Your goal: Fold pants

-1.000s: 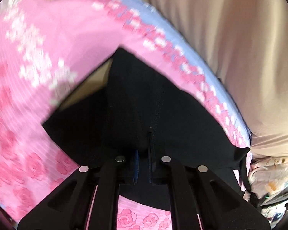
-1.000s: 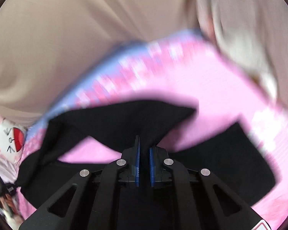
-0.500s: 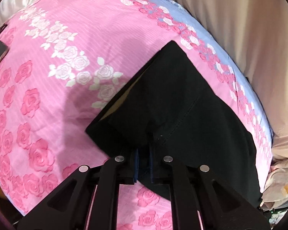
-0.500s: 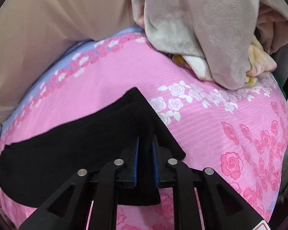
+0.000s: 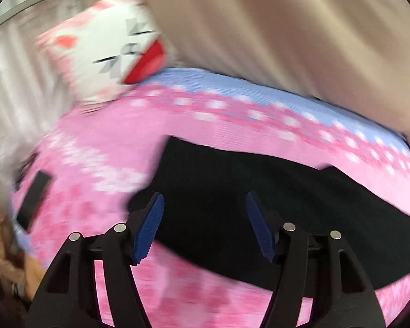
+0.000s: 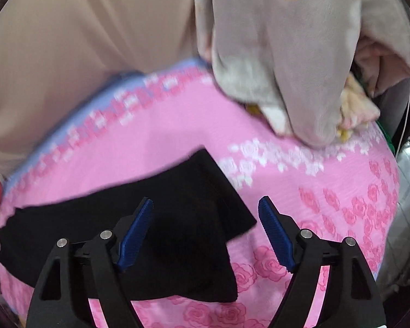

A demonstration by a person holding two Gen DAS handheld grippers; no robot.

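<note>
The pink rose-print bedspread point(image 6: 328, 191) covers the whole work surface, with a pale blue border point(image 5: 259, 87) along its far edge against a beige wall or headboard point(image 6: 82, 41). I judge the spread serves as the flat folding surface, which is why the garment is laid out across its middle.

The black pants point(image 5: 232, 186) lie flat on the spread as one long band, apparently doubled leg over leg; in the right wrist view a corner point(image 6: 205, 158) of the pants points toward the far edge. I read this as a fold just laid down, with further folds not yet made.

A grey blanket heap point(image 6: 287, 54) sits at the far right of the bed, well apart from the pants. A white cartoon-face pillow point(image 5: 117, 49) sits at the far left corner. A dark flat object point(image 5: 34, 199), possibly a phone, lies near the left edge; blur prevents confirmation.

My left gripper point(image 5: 205, 224) hangs over the near edge of the pants, its jaws opening, with nothing pinched between the blue pads point(image 5: 150, 227). My right gripper point(image 6: 205, 232) stands likewise over the pants' right end, its jaws opening and clear of the cloth, which lies below and mostly toward its left pad.
</note>
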